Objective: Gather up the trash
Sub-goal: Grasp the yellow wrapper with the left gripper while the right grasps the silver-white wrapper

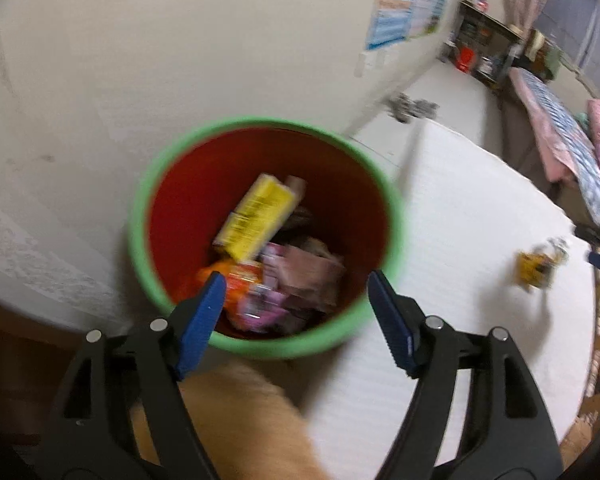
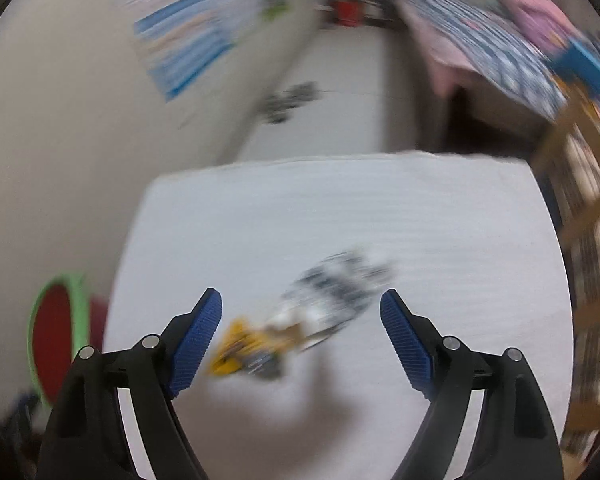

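Right gripper (image 2: 301, 330) is held apart, empty, over a yellow wrapper (image 2: 260, 350) near the white table's (image 2: 340, 216) front edge; it should be straddled before closing. Left gripper (image 1: 296, 306) is apart over the bin (image 1: 140, 216) (already holding trash). Wrapper print is blurred, unreadable.

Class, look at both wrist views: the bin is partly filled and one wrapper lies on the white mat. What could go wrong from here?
1. The wrapper is thin and crumpled, lying flat on the white mat; the open right gripper may slip off it or snag the mat.
2. The yellow box stands tilted on the pile in the bin, so added trash might rest high and could spill out.
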